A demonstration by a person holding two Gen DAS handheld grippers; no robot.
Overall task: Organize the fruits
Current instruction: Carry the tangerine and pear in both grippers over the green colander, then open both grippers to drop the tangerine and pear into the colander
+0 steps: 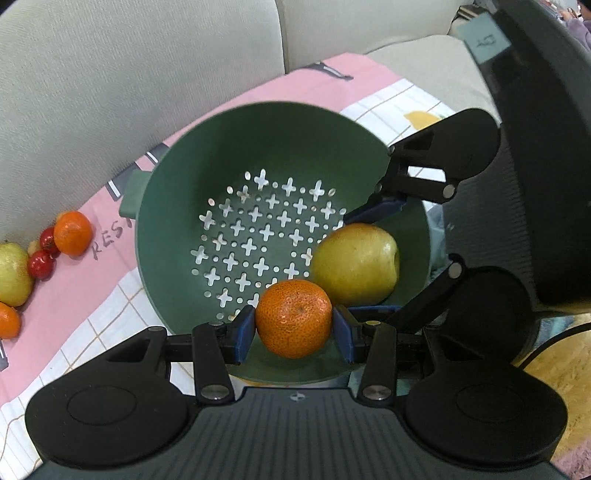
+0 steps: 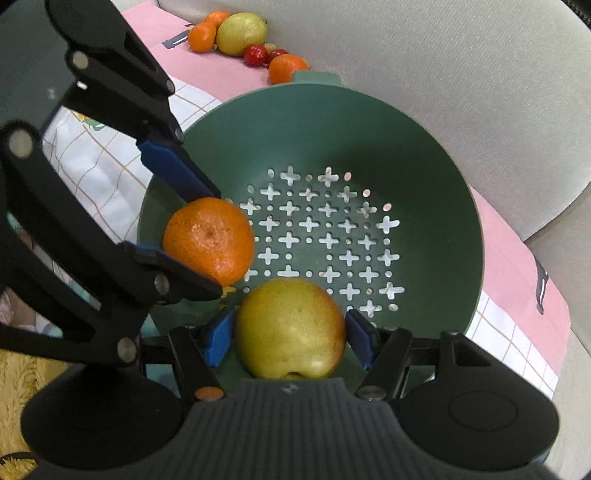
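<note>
My right gripper (image 2: 290, 338) clamps a yellow apple (image 2: 290, 328) over the green colander (image 2: 436, 147) — my left gripper (image 2: 207, 242) grips a tangerine (image 2: 209, 240) just beside it.

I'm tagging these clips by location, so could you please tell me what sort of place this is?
Probably a living room at home: a pale upholstered sofa runs behind a pink printed cloth, where the green colander and loose fruit sit. A shaggy yellow rug shows below.

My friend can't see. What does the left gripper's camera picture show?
The left gripper holds an orange over a green strainer, beside a yellow apple held by the right gripper. More fruit waits on the pink cloth.
</note>
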